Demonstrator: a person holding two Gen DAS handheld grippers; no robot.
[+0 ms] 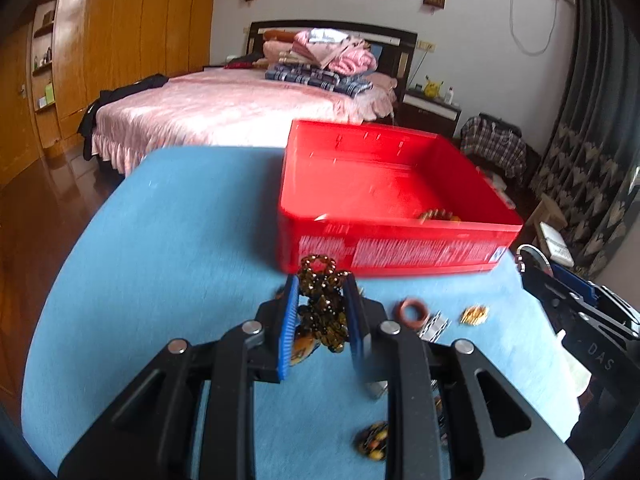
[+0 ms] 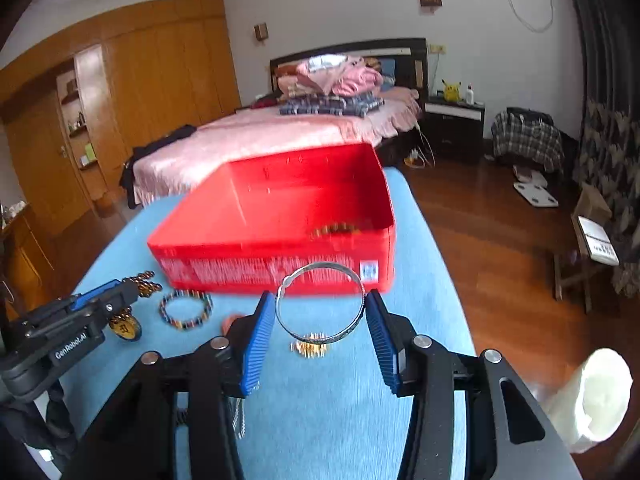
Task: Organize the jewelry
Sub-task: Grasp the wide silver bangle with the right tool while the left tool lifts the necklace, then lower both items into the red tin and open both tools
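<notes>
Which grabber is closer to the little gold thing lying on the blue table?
The right gripper. It holds a silver bangle almost directly over the gold piece. The left gripper, shut on a dark bead necklace, is farther off to the gold piece's left.

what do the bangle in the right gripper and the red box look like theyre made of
The bangle between the fingers of the right hand-held gripper looks like silvery metal: thin, rigid, shiny, with what may be a patterned lower band. The red box has a glossy sheen and white print on its side; it could be painted tin or plastic, and the blur leaves that open.
</notes>
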